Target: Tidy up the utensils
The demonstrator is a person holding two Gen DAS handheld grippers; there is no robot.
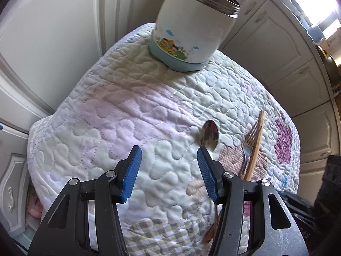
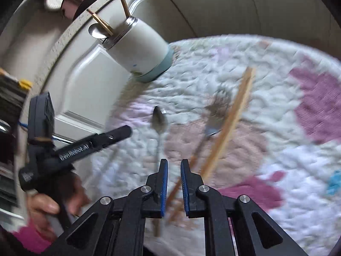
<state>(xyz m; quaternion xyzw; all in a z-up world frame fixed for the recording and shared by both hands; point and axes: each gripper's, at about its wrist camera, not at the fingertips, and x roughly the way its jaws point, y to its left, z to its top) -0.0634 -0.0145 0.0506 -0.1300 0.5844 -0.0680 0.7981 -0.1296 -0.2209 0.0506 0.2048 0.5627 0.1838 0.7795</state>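
Loose utensils lie on a quilted cover (image 1: 132, 111) over the desk: a metal spoon (image 1: 209, 135), a metal fork (image 1: 248, 144) and a pair of wooden chopsticks (image 1: 256, 143), all toward the right side of the quilt. The fork is touching or just beside the chopsticks; the spoon sits apart, to their left. The white utensil jar (image 1: 191, 27) with a pale blue base stands upright at the far edge, already holding chopsticks and a spoon bowl seen at its rim in the right wrist view.

Handling, as a guess: spoon and fork are stiff, light, smooth metal, likely slippery between ribbed pads; the soft quilt gives under them, so pinch across the narrow handle mid-length, not the bowl or tines. The chopsticks are light, rigid and thin, may roll or split apart; take both together near the middle.

Left tongs (image 1: 169, 170) are spread wide, holding nothing, low over the quilt, with the spoon bowl just past the right fingertip. Right tongs (image 2: 174, 183) are narrowed to a slim gap, nothing between the pads, angled down over the spoon handle (image 2: 158, 149) and chopstick ends; this view is motion-blurred. The left hand (image 2: 51, 207) grips its handle at lower left.
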